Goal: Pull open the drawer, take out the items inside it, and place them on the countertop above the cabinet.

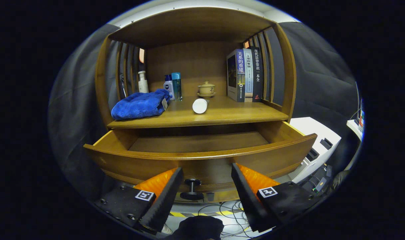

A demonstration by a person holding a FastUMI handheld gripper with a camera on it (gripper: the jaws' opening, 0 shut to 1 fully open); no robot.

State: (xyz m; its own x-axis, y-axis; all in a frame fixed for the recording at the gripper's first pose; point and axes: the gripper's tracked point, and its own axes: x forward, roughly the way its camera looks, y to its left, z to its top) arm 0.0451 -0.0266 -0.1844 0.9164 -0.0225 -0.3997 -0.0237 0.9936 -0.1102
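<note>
Drawer (202, 156) open, looks empty; gripper (207, 186) spread around knob (191, 188) at 6 o'clock; judge: lift clear.

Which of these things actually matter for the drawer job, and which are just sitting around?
Job:
drawer
knob
countertop
white tube
hand-held gripper, open

Lying about:
blue towel
bottles
teacup
books

We've got the drawer (202, 146) pulled out with its floor bare, so reaching in from above is wide open. Our gripper (207, 191) has its fingers spread on either side of the knob (192, 188). On the countertop (222, 115), the towel (139, 106) hogs the left front corner, the white tube (200, 106) lies mid-front, and 3 books (245, 75) block the right back.
</note>
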